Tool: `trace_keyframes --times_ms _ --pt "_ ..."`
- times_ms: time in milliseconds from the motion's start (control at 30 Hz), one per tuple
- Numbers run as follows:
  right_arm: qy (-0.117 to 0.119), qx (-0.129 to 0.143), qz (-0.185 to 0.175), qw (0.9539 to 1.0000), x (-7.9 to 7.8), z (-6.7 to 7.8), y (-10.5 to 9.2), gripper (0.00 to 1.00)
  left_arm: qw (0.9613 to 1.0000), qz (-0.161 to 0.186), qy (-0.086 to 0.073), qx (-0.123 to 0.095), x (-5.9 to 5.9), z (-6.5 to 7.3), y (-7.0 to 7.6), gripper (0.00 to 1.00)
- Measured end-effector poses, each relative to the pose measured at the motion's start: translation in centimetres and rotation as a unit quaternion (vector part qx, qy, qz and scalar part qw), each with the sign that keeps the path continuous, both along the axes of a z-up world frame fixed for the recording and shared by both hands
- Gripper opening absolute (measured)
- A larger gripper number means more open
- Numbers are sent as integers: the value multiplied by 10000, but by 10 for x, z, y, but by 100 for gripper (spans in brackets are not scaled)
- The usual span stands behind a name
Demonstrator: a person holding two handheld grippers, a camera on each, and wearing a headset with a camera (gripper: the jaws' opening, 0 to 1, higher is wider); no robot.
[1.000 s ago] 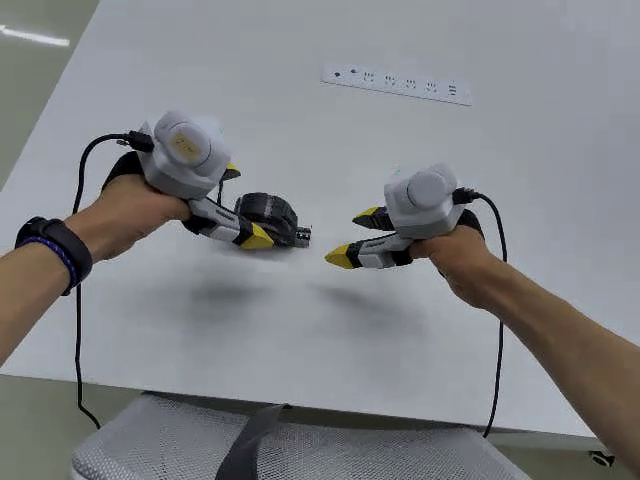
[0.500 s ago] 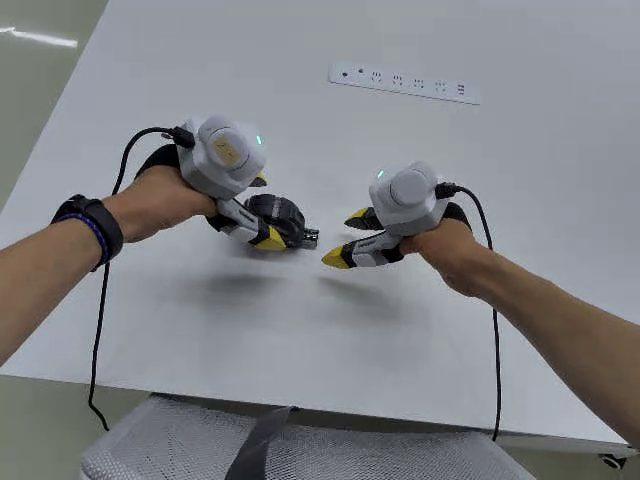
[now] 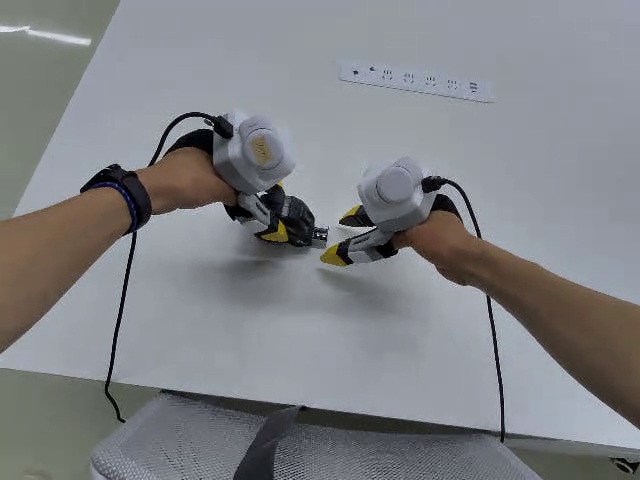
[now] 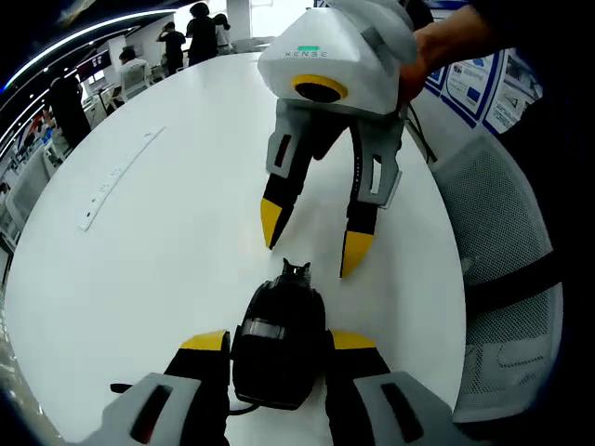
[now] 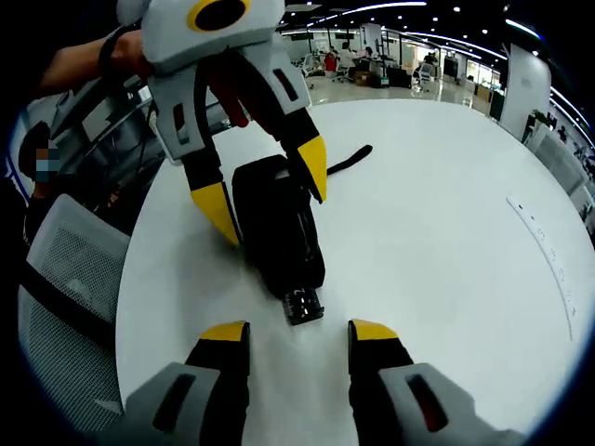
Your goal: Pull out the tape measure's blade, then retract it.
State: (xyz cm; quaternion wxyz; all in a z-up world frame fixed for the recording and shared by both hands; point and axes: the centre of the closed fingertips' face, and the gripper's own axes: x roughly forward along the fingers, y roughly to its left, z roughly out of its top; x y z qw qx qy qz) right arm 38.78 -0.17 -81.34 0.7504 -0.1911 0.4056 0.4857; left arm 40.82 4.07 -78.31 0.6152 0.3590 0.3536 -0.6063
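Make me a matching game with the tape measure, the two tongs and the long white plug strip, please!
Things:
1. tape measure
2. left tongs
3. right tongs
4. plug strip

States:
A. open, aimed at the blade hook
B. lying flat on the far part of the table
C. black, gripped on both sides
D. shut on the tape measure

Right pairs: 1-C, 2-D, 3-A, 4-B.

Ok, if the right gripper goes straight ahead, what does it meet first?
Likely the blade hook on the tape measure, just ahead of the right gripper, lined up between its open jaws.
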Motion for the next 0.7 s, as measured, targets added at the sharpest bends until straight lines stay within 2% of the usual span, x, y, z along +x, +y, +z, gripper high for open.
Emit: trace_keyframes --times_ms 67,333,367,400,633,700 --pt "-22 -72 147 9999 0 -2 3 42 9999 -75 -88 98 2 -2 0 36" --pt "-60 -104 249 9996 1 -3 6 36 9998 -122 -56 152 2 -1 0 34" --pt "-192 -160 465 9986 8 -5 15 35 9998 -153 -21 141 2 -1 2 34" --pt "-204 -168 515 9983 9 -6 16 34 9998 -139 -13 125 3 -1 2 34" --pt "-261 -187 623 9975 16 -11 20 24 9999 -138 -24 102 4 -2 1 34" --pt "-237 -162 594 9978 17 -11 20 24 9999 -124 -3 83 5 -3 1 34"
